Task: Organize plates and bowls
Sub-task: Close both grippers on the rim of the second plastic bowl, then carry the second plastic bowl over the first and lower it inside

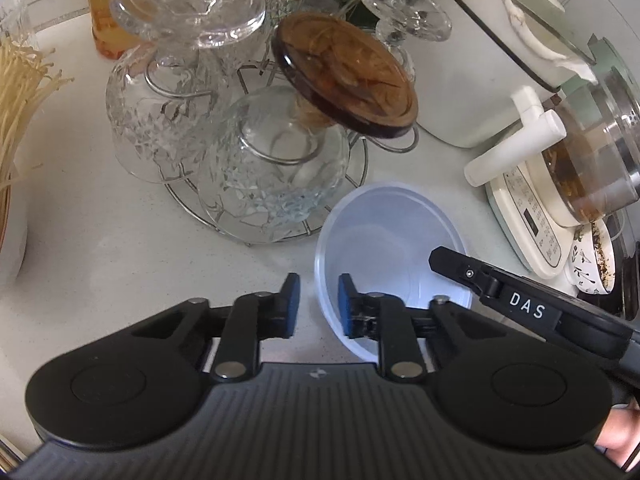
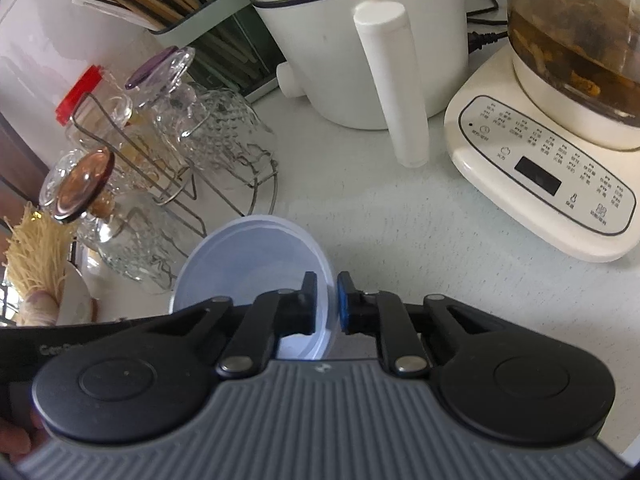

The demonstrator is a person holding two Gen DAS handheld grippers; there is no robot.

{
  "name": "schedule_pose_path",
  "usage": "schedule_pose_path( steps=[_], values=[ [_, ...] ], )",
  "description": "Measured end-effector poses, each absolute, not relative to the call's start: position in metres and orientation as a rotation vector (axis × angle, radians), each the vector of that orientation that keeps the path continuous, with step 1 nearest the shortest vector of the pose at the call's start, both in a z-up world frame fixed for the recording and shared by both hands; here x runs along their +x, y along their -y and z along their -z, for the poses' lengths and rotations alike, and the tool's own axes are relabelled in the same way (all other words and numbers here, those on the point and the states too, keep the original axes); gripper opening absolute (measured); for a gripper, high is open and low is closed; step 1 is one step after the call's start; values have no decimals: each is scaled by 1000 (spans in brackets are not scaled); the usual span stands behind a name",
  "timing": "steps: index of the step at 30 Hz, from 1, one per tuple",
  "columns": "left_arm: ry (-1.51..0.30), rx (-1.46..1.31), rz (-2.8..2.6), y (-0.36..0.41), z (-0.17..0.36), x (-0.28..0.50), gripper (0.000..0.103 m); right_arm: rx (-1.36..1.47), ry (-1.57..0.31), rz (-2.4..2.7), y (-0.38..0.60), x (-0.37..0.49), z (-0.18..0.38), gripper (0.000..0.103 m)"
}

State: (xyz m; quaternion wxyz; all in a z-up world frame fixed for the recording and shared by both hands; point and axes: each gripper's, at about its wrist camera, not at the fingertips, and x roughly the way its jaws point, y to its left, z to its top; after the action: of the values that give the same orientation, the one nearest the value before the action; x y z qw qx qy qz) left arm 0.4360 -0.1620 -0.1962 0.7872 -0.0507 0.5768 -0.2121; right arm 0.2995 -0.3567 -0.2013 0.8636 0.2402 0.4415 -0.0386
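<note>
A pale blue translucent plastic bowl (image 1: 394, 236) rests on the white counter, tilted. My left gripper (image 1: 318, 304) straddles the bowl's left rim, one pad outside and one inside, with a gap between pads and rim. My right gripper (image 2: 327, 300) is closed on the bowl's right rim (image 2: 326, 280), one finger inside, one outside; the bowl (image 2: 248, 252) fills the view to its left. The right gripper's finger (image 1: 460, 266) also reaches into the bowl in the left wrist view.
A wire rack (image 1: 280, 232) of upturned glass cups (image 1: 272, 168) with an amber one (image 1: 344, 76) stands just behind the bowl. A white pot (image 2: 352, 40) and a kettle base (image 2: 544, 176) stand to the right. Dry noodles (image 1: 20, 92) are at the left, a chopstick holder (image 2: 168, 12) behind.
</note>
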Motion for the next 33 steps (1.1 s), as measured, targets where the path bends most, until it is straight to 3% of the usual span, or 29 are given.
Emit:
schedule_pose_path(
  steps=[3, 14, 33],
  values=[
    [-1243, -108, 456, 165, 198, 436, 14, 507, -926, 77, 357, 299, 201, 9],
    [-1231, -116, 465, 166, 195, 430, 13, 515, -915, 63, 358, 292, 195, 8],
    [-1155, -170, 509, 128, 133, 398, 13, 539, -870, 27, 344, 257, 143, 9]
  ],
)
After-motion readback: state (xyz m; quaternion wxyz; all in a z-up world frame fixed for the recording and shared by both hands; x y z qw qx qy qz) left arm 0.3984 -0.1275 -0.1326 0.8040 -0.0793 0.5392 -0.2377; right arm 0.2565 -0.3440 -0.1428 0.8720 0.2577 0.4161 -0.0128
